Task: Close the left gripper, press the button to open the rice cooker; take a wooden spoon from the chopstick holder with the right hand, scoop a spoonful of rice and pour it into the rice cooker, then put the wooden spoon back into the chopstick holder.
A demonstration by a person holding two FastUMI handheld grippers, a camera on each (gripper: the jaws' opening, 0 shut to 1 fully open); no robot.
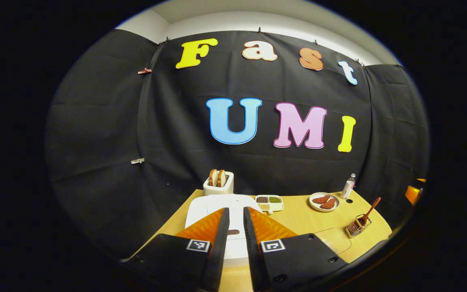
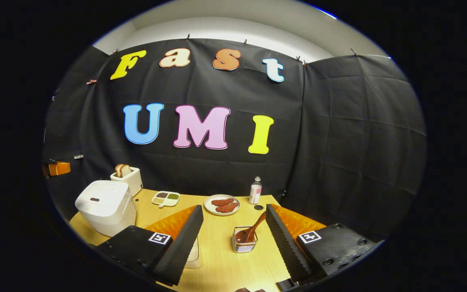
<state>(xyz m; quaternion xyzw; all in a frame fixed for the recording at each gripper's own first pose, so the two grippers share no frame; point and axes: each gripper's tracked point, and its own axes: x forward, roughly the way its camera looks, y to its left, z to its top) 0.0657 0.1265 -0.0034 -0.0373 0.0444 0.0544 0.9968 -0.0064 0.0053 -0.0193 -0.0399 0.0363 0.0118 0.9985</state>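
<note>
While the lid is down, the opening step is in hand.
Left gripper (image 1: 233, 227): fingers nearly together, a narrow gap left, above the rice cooker (image 1: 217, 207).
Right gripper (image 2: 233, 231): fingers wide apart, holding nothing.
Next move: likely press the cooker's dark button (image 1: 232, 232).
Wooden spoon (image 2: 253, 231): upright in the chopstick holder (image 2: 244, 245), right of the cooker.
Table (image 2: 217, 259): yellow wood.
Room: black cloth wall behind the cooker.
</note>
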